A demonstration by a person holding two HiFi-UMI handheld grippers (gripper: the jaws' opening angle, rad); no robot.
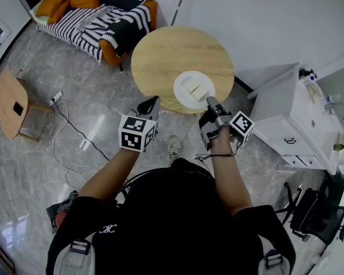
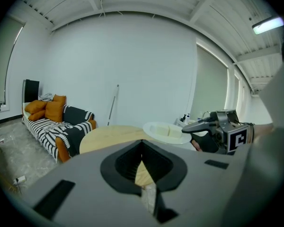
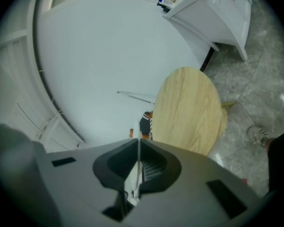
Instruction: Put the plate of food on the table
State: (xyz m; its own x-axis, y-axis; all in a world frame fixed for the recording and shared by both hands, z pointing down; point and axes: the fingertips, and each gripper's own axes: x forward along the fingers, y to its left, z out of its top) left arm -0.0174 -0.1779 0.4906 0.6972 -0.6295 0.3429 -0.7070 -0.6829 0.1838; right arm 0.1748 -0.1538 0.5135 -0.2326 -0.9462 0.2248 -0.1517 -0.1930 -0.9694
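Observation:
A white plate (image 1: 194,87) with pale food pieces (image 1: 197,88) is over the near right part of the round wooden table (image 1: 160,62). My right gripper (image 1: 209,101) is shut on the plate's near rim. In the right gripper view the plate (image 3: 137,126) shows edge-on as a thin white line between the jaws, with the table (image 3: 189,108) beyond. My left gripper (image 1: 152,103) hangs shut and empty by the table's near edge, left of the plate. From the left gripper view the plate (image 2: 168,132) appears slightly above the tabletop (image 2: 109,136), held by the right gripper (image 2: 191,126).
A sofa (image 1: 97,16) with orange and striped cushions stands behind the table. A white cabinet (image 1: 286,113) is at the right. A small wooden side table (image 1: 8,102) and cables (image 1: 69,130) are on the marble floor at the left. A shoe (image 1: 173,149) shows below the table.

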